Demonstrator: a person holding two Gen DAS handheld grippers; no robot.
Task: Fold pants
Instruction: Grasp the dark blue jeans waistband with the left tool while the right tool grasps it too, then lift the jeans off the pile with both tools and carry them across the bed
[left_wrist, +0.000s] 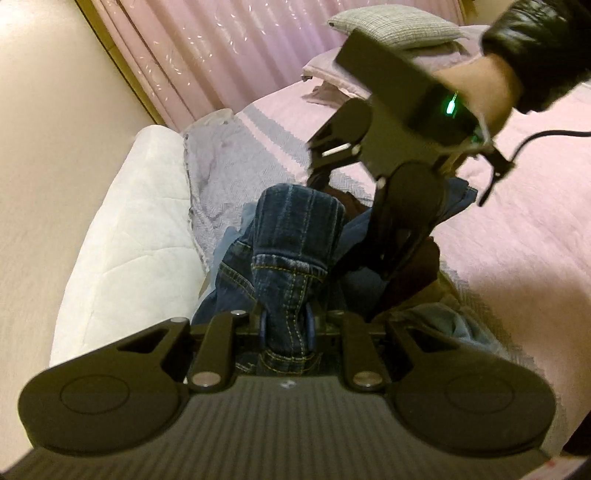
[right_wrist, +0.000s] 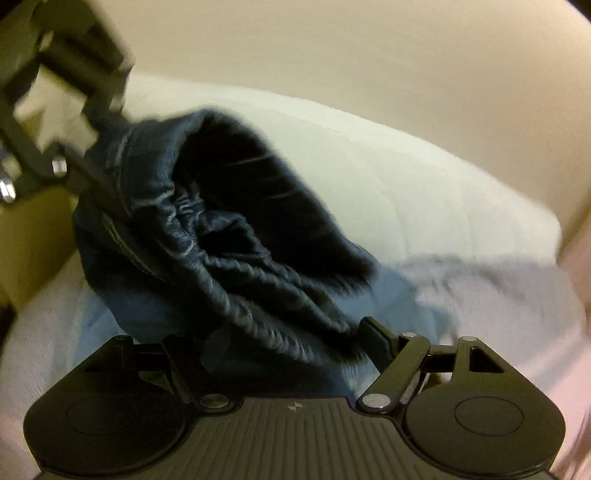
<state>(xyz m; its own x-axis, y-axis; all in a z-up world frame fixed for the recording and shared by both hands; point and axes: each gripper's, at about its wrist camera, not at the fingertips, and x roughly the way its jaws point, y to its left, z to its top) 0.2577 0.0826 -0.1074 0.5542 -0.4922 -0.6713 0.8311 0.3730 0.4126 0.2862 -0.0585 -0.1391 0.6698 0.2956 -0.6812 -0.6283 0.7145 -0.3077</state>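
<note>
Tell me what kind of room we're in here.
Most likely a bedroom. The jeans are being handled over a bed with a pink cover, a grey pillow lies at its far end, and pink curtains hang beside it.

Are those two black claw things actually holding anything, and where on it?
The left gripper is pinched on the jeans at a stitched hem. The right gripper's jaws stand apart around a bunched part of them; whether they pinch it cannot be told.

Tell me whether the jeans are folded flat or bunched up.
Bunched up: the jeans hang crumpled between both grippers above the bed, not lying flat.
</note>
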